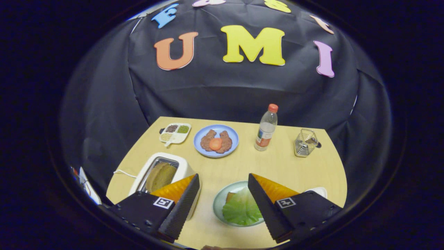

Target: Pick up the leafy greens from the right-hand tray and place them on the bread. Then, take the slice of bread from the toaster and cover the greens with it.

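Note:
My gripper (223, 180) is open above the near part of the wooden table, nothing between its fingers. Close to the right finger, a pale green plate (219, 199) holds a leafy green (241, 209) that lies over a piece of bread (230, 196); only a corner of the bread peeks out. Partly behind the left finger stands a white toaster (163, 173) with a slice of bread (160, 176) sticking up from its slot. A white tray (319, 190) edges out from behind the right finger.
Beyond the fingers sit a blue plate (234, 139) with meat patties and a tomato slice, a divided white dish (175, 133) of grains, a clear bottle (266, 128) with a red cap, and a small wire basket (305, 143). The toaster's cord (123, 172) trails off leftward.

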A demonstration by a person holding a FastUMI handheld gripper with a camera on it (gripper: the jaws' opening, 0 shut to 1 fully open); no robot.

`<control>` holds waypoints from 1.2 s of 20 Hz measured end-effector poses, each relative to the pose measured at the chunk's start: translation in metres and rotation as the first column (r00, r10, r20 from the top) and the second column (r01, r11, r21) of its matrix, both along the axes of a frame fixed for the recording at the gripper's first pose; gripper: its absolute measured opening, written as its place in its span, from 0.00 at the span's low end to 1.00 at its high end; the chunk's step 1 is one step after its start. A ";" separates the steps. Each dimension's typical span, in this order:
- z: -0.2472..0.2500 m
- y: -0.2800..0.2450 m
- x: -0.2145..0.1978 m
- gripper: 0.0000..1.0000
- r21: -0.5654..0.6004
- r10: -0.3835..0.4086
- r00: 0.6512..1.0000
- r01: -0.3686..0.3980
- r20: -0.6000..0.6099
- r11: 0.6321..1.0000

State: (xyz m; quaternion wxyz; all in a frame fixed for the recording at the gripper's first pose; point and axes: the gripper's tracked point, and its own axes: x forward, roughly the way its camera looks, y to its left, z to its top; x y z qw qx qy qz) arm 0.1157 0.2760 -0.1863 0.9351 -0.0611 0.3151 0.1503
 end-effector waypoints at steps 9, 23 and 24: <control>-0.011 0.090 -0.038 0.96 0.031 0.021 0.999 -0.019 -0.046 0.999; -0.084 0.112 -0.026 0.31 -0.066 -0.167 0.939 0.155 -0.302 0.986; -0.082 0.112 -0.025 0.21 -0.068 -0.164 0.938 0.151 -0.306 0.986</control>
